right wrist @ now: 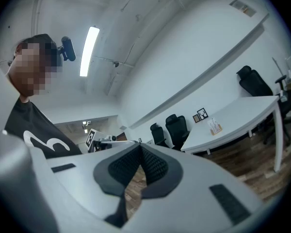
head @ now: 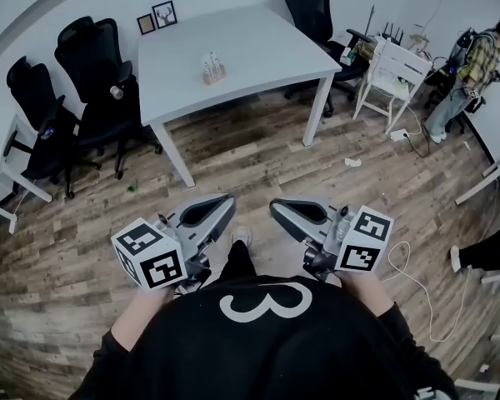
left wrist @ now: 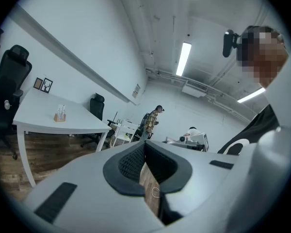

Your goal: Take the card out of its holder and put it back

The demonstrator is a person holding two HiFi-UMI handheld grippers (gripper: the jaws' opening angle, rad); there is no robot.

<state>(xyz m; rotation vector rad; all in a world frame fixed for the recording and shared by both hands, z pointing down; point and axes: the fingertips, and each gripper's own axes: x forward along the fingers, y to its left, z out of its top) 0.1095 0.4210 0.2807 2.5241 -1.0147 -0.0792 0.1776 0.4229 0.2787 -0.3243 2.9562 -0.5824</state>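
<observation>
A small wooden holder with white cards (head: pixel 213 69) stands upright on the white table (head: pixel 258 44), far ahead of me. It also shows small in the left gripper view as the holder (left wrist: pixel 60 114) and in the right gripper view as the holder (right wrist: pixel 214 126). My left gripper (head: pixel 225 200) and right gripper (head: pixel 277 207) are held close to my body over the wooden floor, well short of the table. The left gripper (left wrist: pixel 145 142) has its dark pads pressed together with nothing between them. So does the right gripper (right wrist: pixel 139 145).
Black office chairs (head: pixel 92 65) stand left of the table and another chair (head: pixel 312 7) behind it. Two picture frames (head: pixel 157 17) lean at the table's back. A white rack (head: pixel 396 73) and a person in a plaid shirt (head: pixel 475 65) are at the right. A white cable (head: pixel 408 282) lies on the floor.
</observation>
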